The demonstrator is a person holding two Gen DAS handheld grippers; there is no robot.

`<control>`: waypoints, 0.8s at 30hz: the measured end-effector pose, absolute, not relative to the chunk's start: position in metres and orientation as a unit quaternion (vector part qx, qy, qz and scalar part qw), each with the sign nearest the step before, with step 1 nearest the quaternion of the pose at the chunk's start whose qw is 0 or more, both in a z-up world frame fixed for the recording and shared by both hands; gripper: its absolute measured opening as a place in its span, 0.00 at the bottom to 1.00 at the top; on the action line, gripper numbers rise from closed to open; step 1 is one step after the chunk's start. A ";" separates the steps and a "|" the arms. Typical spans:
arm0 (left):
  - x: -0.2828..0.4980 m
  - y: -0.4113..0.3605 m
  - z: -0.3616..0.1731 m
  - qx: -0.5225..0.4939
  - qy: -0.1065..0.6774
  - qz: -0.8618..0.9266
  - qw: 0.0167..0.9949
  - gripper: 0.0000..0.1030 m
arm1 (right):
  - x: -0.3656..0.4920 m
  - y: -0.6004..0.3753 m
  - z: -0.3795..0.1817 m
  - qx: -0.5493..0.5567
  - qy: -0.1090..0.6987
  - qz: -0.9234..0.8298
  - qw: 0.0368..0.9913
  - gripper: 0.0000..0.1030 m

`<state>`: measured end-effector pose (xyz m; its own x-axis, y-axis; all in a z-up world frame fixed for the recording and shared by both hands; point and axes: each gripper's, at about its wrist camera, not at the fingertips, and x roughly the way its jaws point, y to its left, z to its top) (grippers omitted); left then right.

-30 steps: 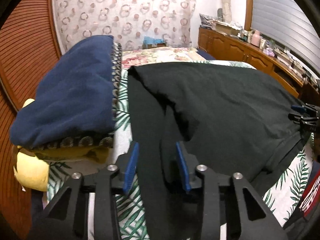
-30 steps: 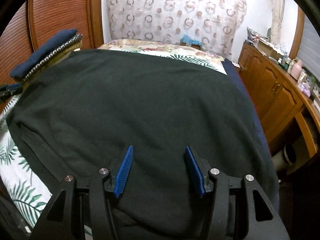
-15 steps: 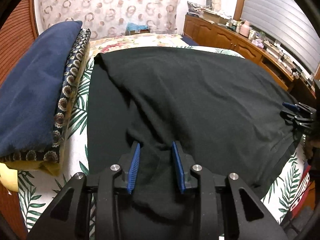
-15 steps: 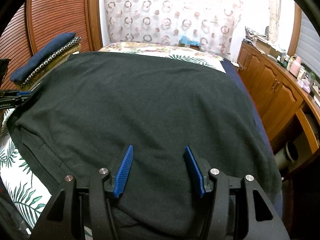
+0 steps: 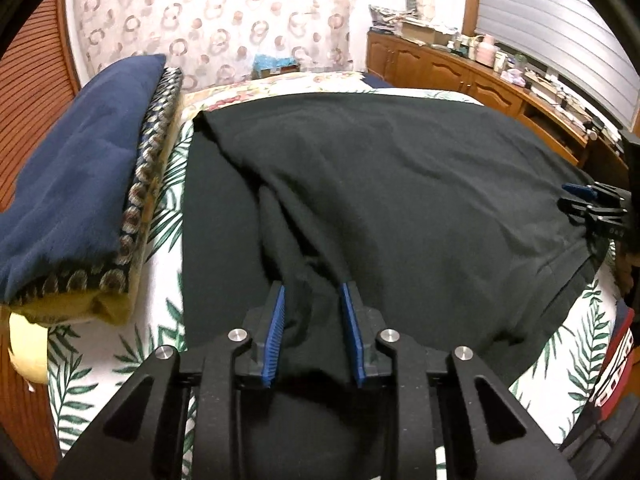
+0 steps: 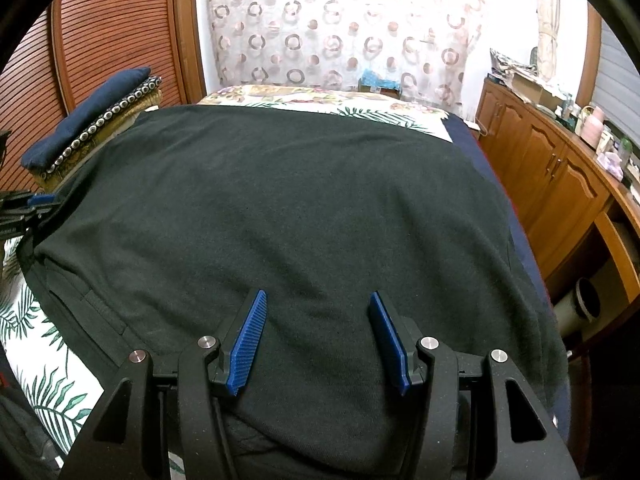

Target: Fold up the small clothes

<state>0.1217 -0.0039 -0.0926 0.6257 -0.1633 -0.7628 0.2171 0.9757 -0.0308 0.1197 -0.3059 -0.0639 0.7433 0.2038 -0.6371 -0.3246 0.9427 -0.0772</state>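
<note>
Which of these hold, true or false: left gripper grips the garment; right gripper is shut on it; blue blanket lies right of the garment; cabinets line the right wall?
1. The left gripper has a bunched fold of the black garment between its fingers. True.
2. The right gripper is shut on the garment. False: its jaws stand wide apart over flat cloth.
3. The blue blanket lies right of the garment. False: it lies to the left, by the slatted wall.
4. Wooden cabinets line the right wall. True.
</note>
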 end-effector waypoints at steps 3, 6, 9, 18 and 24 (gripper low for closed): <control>0.123 0.007 -0.092 0.015 0.416 -0.099 0.904 0.29 | 0.119 -0.304 -0.064 -0.091 0.329 0.142 0.929 0.54; 0.126 0.014 -0.088 0.002 0.410 -0.091 0.908 0.29 | 0.119 -0.305 -0.064 -0.091 0.329 0.142 0.929 0.54; 0.134 0.019 -0.085 -0.005 0.406 -0.091 0.909 0.29 | 0.119 -0.305 -0.064 -0.091 0.329 0.142 0.929 0.54; 0.123 0.011 -0.084 0.016 0.389 -0.084 0.917 0.04 | 0.119 -0.305 -0.064 -0.091 0.328 0.143 0.929 0.54; 0.092 0.037 -0.055 -0.019 0.329 -0.039 0.943 0.04 | 0.119 -0.304 -0.064 -0.091 0.328 0.143 0.929 0.54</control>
<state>0.0917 0.0370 -0.0551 0.7809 -0.0869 -0.6186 0.0616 0.9962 -0.0622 0.1186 -0.3042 -0.0641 0.7435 0.2056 -0.6363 -0.3252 0.9426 -0.0755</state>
